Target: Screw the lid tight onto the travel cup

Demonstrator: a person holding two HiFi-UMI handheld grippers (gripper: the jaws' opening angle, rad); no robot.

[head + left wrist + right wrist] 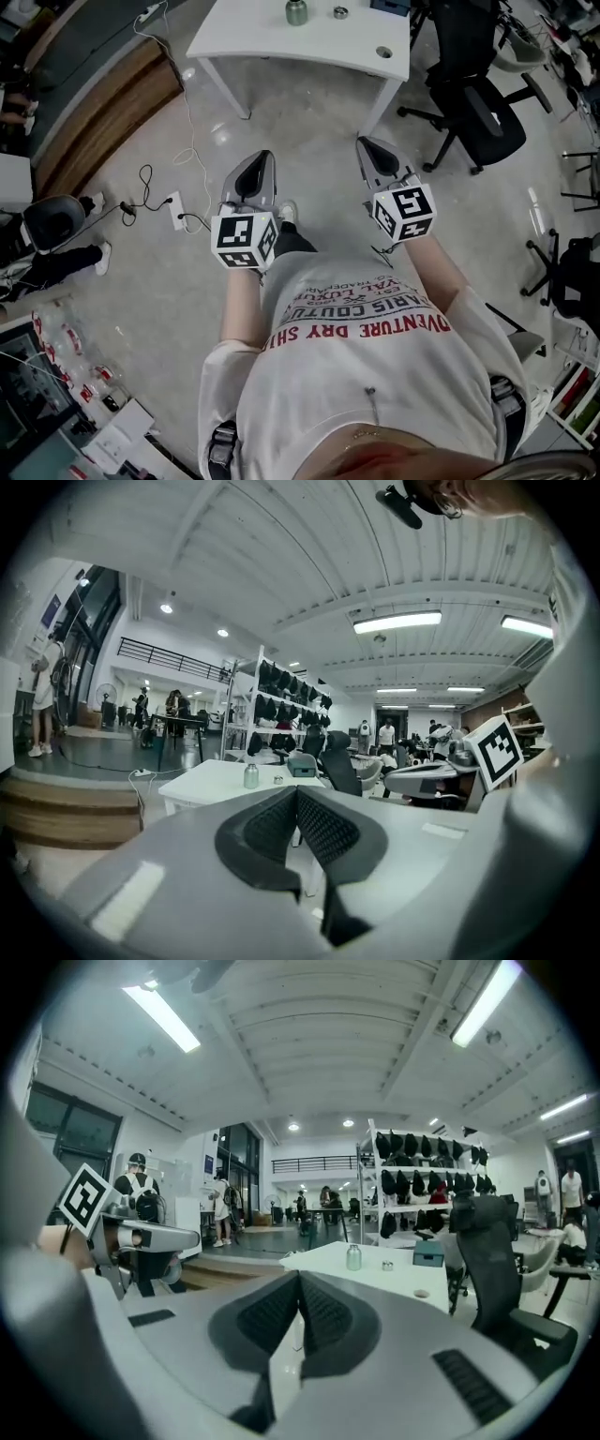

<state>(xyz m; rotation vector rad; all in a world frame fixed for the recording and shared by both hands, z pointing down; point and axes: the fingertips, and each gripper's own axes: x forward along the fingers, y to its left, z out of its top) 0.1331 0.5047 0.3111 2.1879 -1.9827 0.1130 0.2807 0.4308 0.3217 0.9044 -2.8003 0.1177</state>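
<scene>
hovering over open floor short of the table edge, left gripper and right gripper clench empty.

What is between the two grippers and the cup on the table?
Just bare floor and white table top before the cup; the head view shows it.

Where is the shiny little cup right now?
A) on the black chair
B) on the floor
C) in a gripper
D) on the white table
D, because the small grey-green metal travel cup stands upright on the white table.
</scene>
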